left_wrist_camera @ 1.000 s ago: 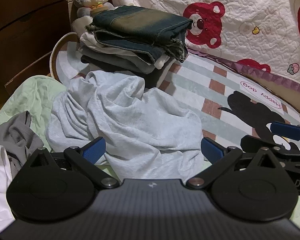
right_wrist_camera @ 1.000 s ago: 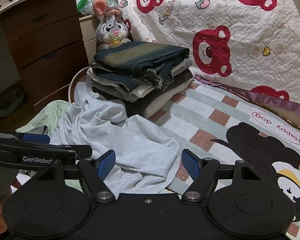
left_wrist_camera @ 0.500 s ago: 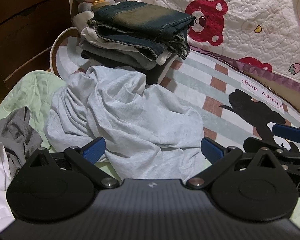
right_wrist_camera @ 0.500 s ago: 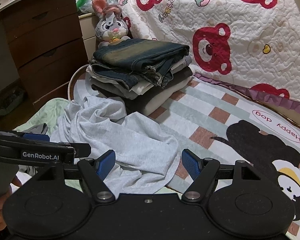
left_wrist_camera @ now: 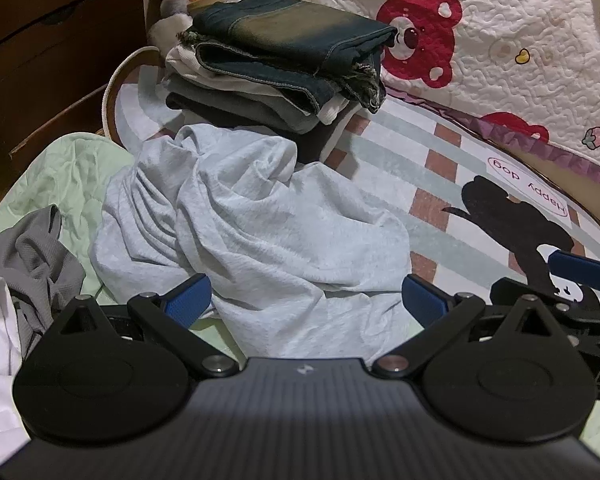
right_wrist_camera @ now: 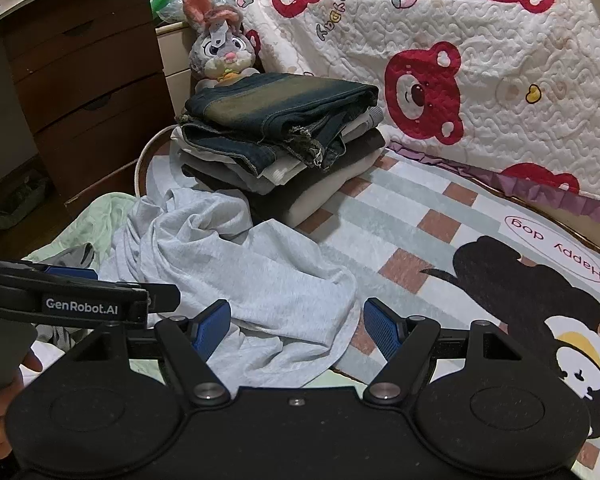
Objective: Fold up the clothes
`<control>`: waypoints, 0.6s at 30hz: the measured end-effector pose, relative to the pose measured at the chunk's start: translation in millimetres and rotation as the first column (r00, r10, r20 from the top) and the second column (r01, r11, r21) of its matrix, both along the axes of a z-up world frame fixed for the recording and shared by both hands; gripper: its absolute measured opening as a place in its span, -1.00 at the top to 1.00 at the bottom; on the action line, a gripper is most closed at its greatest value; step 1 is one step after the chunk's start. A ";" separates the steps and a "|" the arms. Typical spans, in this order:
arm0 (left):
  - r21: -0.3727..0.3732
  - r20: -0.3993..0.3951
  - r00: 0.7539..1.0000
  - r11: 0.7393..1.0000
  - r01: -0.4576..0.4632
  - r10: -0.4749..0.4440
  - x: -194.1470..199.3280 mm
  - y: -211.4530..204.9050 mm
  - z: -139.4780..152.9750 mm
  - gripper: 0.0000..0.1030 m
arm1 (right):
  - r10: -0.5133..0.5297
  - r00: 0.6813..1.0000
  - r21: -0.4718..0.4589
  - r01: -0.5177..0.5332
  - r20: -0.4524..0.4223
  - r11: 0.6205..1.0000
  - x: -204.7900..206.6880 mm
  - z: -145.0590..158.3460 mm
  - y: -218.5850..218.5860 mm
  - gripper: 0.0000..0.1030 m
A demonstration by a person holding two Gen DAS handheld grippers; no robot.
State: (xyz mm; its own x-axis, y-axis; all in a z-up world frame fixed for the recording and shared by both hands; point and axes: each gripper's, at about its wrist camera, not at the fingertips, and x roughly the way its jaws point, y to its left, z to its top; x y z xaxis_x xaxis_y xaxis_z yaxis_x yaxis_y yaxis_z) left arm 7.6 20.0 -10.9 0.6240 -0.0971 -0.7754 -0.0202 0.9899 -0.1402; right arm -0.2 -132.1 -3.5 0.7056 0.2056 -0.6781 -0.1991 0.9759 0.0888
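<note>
A crumpled light grey garment (left_wrist_camera: 260,220) lies on the striped mat, just ahead of both grippers; it also shows in the right wrist view (right_wrist_camera: 240,272). Behind it stands a stack of folded clothes topped by dark jeans (left_wrist_camera: 284,48), also in the right wrist view (right_wrist_camera: 276,120). My left gripper (left_wrist_camera: 306,300) is open and empty, its blue pads just above the garment's near edge. My right gripper (right_wrist_camera: 296,328) is open and empty over the garment's right edge. The left gripper (right_wrist_camera: 80,300) shows at the left of the right wrist view.
A grey and white heap of clothes (left_wrist_camera: 20,264) lies at the left on a pale green sheet (left_wrist_camera: 68,176). A plush rabbit (right_wrist_camera: 220,48) sits behind the stack. A bear-print quilt (right_wrist_camera: 440,60) rises at the back right. A brown drawer unit (right_wrist_camera: 88,80) stands at the left.
Both grippers have drawn back and risen slightly, so the garment and stack sit lower and farther in view. Both stay open. The clothes have not moved.
</note>
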 end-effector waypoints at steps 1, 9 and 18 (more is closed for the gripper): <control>0.005 0.002 1.000 1.000 -0.001 0.001 0.1 0.8 -0.2 -1.00 | 0.002 1.000 -0.001 -0.002 -0.001 1.000 -0.1 -0.3 0.3 -0.51; 0.044 0.020 1.000 0.999 -0.013 0.012 1.2 7.2 -1.4 -1.00 | 0.001 1.000 -0.004 -0.001 -0.005 1.000 -0.6 -1.5 0.3 -0.51; 0.142 0.076 0.997 0.990 0.004 -0.015 5.7 25.1 -7.1 -1.00 | 0.120 0.983 -0.092 -0.108 0.137 0.990 0.8 -11.1 4.8 -0.71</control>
